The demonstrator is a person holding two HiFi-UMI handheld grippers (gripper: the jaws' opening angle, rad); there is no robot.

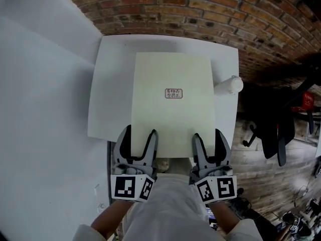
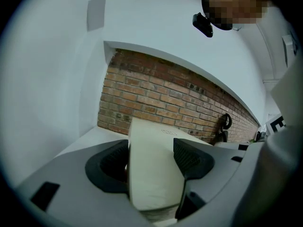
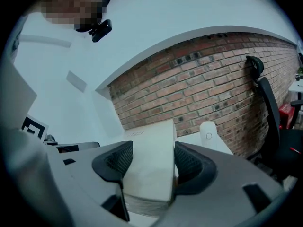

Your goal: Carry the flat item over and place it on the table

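flat item (image 1: 173,104) over table (image 1: 105,84), frame centre | its near edge between jaws of left gripper (image 1: 139,132), lower left, and right gripper (image 1: 208,134), lower right | cylinder (image 1: 229,86) on table just right of item | brick wall (image 1: 200,9) along top | chair (image 1: 276,124) far right

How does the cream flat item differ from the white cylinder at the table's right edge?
The flat item is cream, broad and thin; the white cylinder is small and rounded. The flat item spans the middle of the table, overhanging its near edge; the white cylinder sits at the right edge. The left gripper and right gripper are shut on the flat item; the white cylinder is untouched. Both lie over that table.
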